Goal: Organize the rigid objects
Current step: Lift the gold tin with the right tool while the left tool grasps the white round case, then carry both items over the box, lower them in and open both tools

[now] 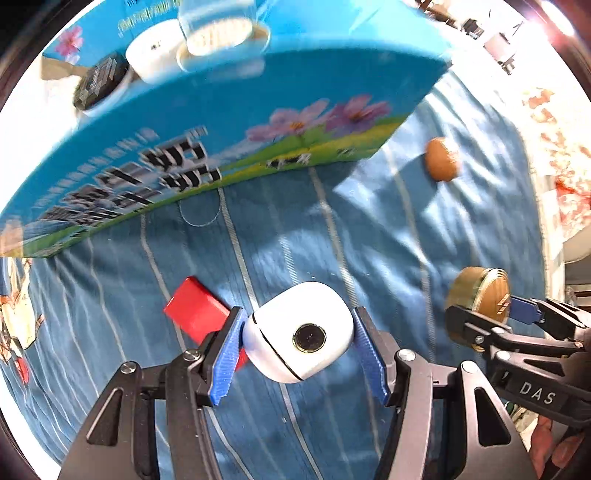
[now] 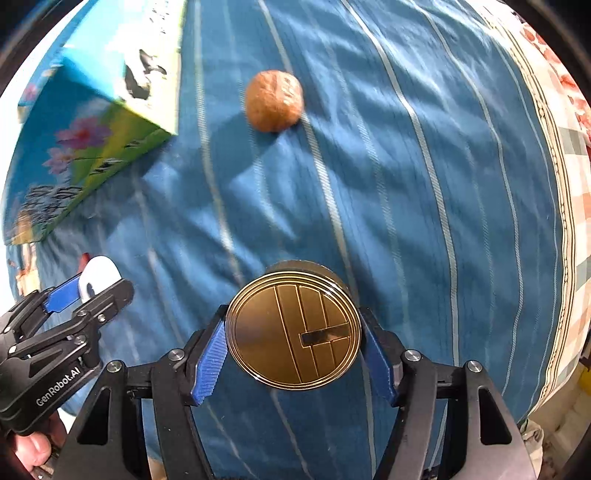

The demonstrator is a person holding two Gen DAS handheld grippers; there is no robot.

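My left gripper is shut on a white rounded case with a round metal button on its face, lifted above the blue striped cloth. Its blue pads press both sides of the case. A red block lies on the cloth just left of it. My right gripper is shut on a round gold tin with a lined lid, also held above the cloth. Each gripper shows in the other's view: the right gripper at the right edge, the left gripper at the lower left.
A large blue printed box stands at the back left, holding a black-lidded jar, a white jar and a clear container. A brown walnut lies on the cloth ahead. A floral fabric borders the right side.
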